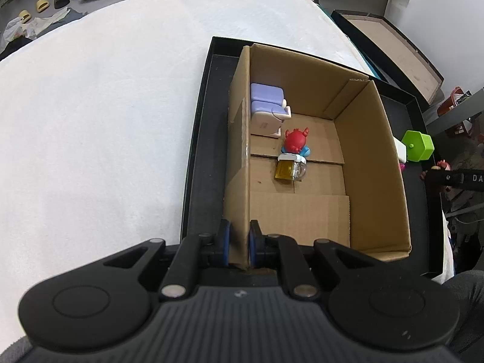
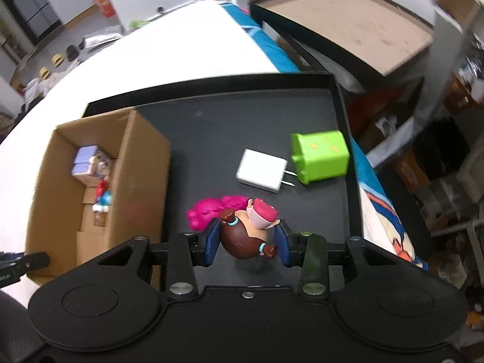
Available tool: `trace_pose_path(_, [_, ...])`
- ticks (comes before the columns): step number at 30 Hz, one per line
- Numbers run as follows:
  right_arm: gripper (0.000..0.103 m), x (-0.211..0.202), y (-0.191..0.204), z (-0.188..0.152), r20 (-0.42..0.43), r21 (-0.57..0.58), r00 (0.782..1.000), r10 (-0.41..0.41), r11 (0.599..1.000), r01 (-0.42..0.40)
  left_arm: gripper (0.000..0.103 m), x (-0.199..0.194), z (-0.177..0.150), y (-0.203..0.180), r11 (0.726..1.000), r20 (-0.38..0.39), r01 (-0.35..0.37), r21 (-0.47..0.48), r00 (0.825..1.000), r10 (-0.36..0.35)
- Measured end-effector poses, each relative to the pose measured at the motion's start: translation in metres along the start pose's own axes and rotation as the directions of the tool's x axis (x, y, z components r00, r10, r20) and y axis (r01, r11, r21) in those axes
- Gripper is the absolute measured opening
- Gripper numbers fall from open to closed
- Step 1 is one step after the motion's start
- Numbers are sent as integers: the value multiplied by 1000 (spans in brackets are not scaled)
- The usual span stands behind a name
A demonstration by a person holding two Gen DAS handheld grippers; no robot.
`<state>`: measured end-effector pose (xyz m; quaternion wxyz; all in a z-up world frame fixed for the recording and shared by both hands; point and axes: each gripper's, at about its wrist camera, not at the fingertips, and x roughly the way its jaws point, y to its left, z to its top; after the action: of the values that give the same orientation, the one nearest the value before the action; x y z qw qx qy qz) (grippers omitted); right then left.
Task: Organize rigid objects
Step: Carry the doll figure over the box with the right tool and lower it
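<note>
My left gripper (image 1: pixel 240 242) is shut on the near left wall of the open cardboard box (image 1: pixel 240 157), which stands in a black tray (image 1: pixel 196 151). Inside the box lie two purple-and-white blocks (image 1: pixel 266 106), a red-and-blue figurine (image 1: pixel 296 142) and a small yellow mug (image 1: pixel 290 171). My right gripper (image 2: pixel 246 242) is shut on a brown-haired doll figurine (image 2: pixel 245 236) above the tray floor (image 2: pixel 227 121). A pink toy (image 2: pixel 211 208) lies just beyond it. A white charger plug (image 2: pixel 261 171) and a green cube (image 2: pixel 320 155) lie farther right. The box also shows in the right wrist view (image 2: pixel 136 166).
The tray sits on a white cloth-covered table (image 1: pixel 106 106). A second black tray with a brown floor (image 2: pixel 348 21) stands beyond the table's right edge. Clutter lies on the room floor at the far left (image 1: pixel 45 6).
</note>
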<state>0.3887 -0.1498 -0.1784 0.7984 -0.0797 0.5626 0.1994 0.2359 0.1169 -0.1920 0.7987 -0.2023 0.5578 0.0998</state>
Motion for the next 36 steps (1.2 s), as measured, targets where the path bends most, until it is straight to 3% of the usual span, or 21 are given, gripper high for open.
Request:
trace_pose_path(12, [38,-16,54,22,60,-161,998,35,987,-25,12,1,0,6,1000,1,23,-16,1000,-22])
trace_pose_path(20, [38,-22,97,35,79,-286,995,59,958,-35,12,-1,-1,10,999,15,39,-26,999,-38])
trace_pose_path(36, [38,-4,160,42,74,-412,995,73,910,-36,13,-2,-3,19,996,23,78,-47,997,-77])
